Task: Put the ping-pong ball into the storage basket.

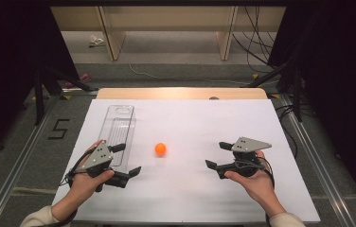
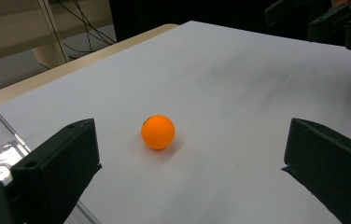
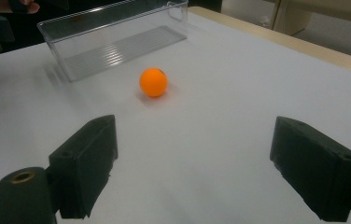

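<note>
An orange ball (image 1: 160, 149) sits on the white table (image 1: 190, 198), out in the open and touching nothing else. A clear plastic box (image 1: 118, 132) lies just to the left of it. The box is long and thin, and its long side runs away from the person, toward the far edge of the table.

The left gripper (image 1: 128, 161) is down near the close end of the box. Its two black jaws stand wide apart and hold nothing. In the left gripper view the ball (image 2: 158, 132) lies a little way ahead, just about in the middle between the jaws. So this gripper is aimed right at the ball.

The right gripper (image 1: 218, 155) is on the other side of the ball. Its jaws are wide apart too, with nothing in them. In the right gripper view the ball (image 3: 153, 82) lies farther ahead and a bit toward the left jaw, and the box (image 3: 113, 39) is behind it.

The ball lies between the two hands, but the left gripper looks nearer to it. The ball is round, so it has no long side to line up with. The next move is likely a short push forward with the left gripper until the ball is between the jaws.
</note>
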`<state>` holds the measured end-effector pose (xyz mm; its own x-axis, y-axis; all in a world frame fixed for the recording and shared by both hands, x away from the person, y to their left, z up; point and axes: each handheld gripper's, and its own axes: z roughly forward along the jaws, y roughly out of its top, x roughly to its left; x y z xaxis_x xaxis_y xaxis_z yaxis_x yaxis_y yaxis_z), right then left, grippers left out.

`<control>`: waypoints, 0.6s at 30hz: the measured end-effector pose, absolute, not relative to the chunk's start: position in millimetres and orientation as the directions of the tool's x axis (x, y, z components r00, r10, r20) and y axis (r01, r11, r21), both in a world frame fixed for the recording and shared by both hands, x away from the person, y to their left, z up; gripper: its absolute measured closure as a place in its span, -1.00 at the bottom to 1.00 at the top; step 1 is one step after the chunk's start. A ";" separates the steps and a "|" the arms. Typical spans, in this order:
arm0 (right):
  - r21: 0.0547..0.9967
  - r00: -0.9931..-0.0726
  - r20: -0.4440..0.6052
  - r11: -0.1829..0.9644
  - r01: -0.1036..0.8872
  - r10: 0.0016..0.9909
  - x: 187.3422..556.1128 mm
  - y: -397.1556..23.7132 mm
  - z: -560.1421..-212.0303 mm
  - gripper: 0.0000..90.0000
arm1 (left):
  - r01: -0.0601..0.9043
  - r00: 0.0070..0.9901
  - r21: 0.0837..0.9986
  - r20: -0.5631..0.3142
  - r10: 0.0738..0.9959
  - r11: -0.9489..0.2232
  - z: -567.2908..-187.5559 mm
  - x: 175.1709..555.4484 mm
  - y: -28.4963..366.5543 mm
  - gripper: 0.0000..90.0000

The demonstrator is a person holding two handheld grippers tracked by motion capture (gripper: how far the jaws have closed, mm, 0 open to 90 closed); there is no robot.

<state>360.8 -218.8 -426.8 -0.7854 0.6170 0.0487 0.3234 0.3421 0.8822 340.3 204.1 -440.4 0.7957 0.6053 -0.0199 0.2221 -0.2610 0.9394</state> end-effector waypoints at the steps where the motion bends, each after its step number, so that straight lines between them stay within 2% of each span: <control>1: 0.882 -0.786 0.047 0.343 0.322 0.616 361.7 -217.4 -427.2 -0.65 | 0.222 0.796 0.939 -0.020 0.605 -0.261 -440.4 340.3 204.1 -0.94; 18: 0.882 -0.808 0.042 0.359 0.307 0.588 375.2 -187.3 -429.0 -0.65 | 0.220 0.796 0.940 -0.018 0.604 -0.261 -439.9 340.0 203.6 -0.94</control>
